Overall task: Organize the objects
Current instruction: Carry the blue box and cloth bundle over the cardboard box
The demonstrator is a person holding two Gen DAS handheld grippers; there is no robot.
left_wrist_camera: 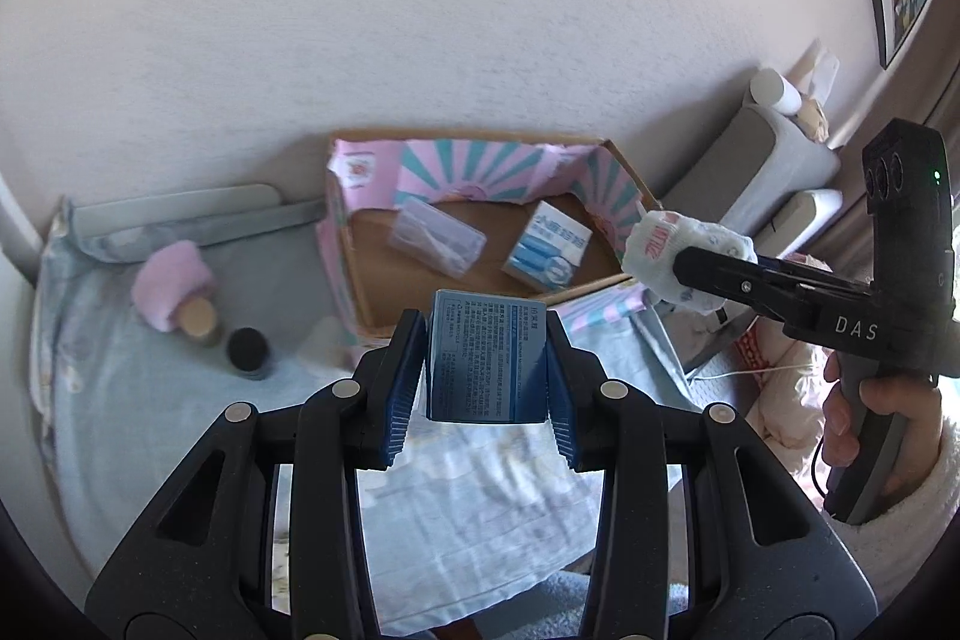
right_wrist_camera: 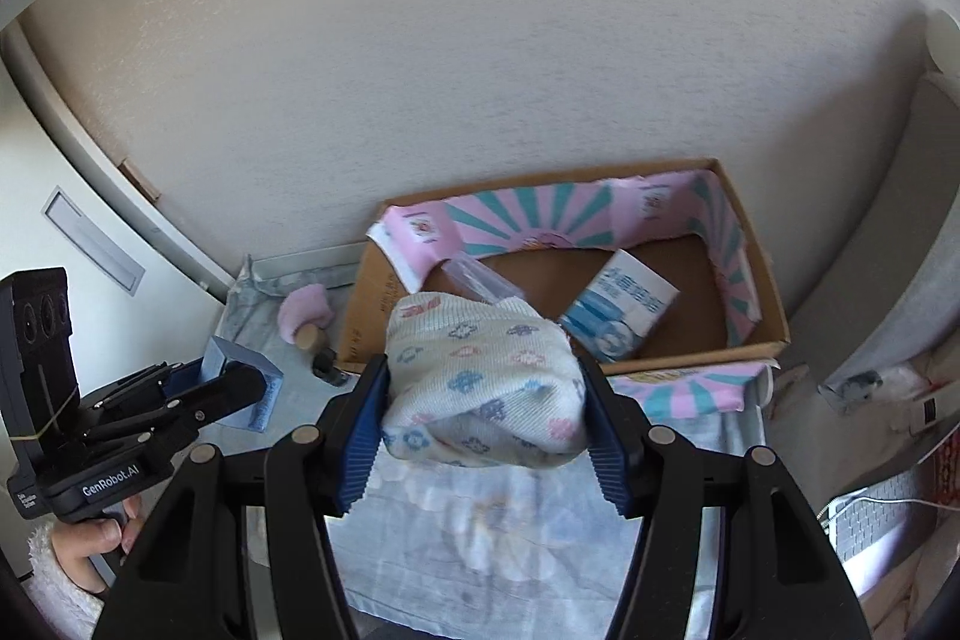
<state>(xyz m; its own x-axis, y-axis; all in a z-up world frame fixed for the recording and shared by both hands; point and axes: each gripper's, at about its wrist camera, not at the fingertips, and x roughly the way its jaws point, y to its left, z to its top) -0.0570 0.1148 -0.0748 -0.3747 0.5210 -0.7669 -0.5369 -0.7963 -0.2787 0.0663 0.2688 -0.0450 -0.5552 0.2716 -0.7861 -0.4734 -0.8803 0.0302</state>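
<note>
My left gripper [left_wrist_camera: 486,358] is shut on a small blue box [left_wrist_camera: 487,358] and holds it above the bed, just in front of the cardboard box [left_wrist_camera: 594,283]. It also shows in the right wrist view [right_wrist_camera: 240,382]. My right gripper [right_wrist_camera: 486,370] is shut on a rolled white cloth with flower print [right_wrist_camera: 486,370], near the cardboard box's [right_wrist_camera: 762,304] front edge. The cloth shows in the left wrist view [left_wrist_camera: 684,256] at the box's right corner. Inside the box lie a clear plastic case [left_wrist_camera: 435,235] and a blue-white carton [left_wrist_camera: 546,247].
A pink fluffy item with a wooden cap [left_wrist_camera: 174,292] and a small black jar [left_wrist_camera: 247,349] lie on the pale blue sheet [left_wrist_camera: 150,400] left of the box. Grey cushions [left_wrist_camera: 750,166] stand at the right. The wall is close behind.
</note>
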